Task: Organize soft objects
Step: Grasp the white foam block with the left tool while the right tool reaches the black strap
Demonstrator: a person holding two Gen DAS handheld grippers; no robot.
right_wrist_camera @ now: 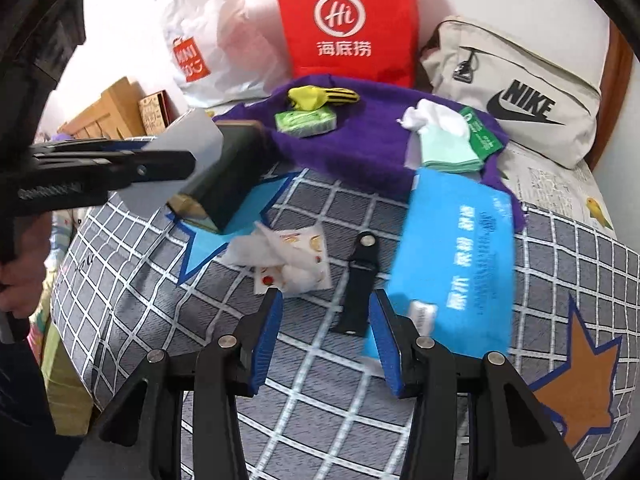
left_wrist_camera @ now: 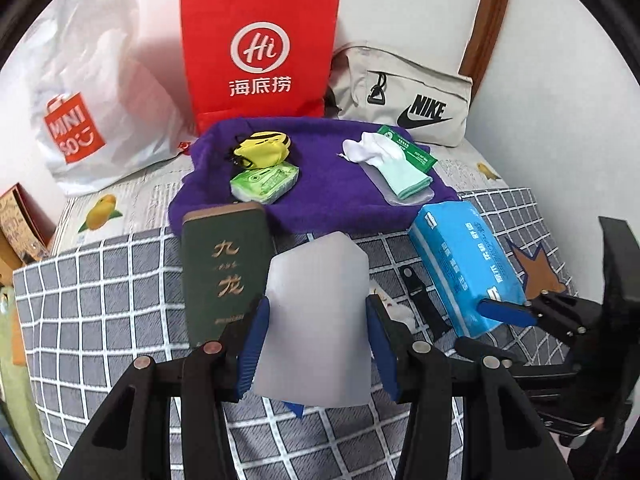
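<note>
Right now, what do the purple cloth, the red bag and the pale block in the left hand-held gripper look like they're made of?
Purple cloth: fuzzy fleece or towelling, with a matte nap. Red bag: probably stiff paper, with crisp flat folds and a dull finish. Pale block: translucent, frosted, smooth, perhaps silicone or soft plastic; unclear which.

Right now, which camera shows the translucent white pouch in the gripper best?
The left wrist view: the translucent white pouch faces the lens, held between the left gripper. The right wrist view shows only its corner, partly hidden behind that gripper's fingers.
</note>
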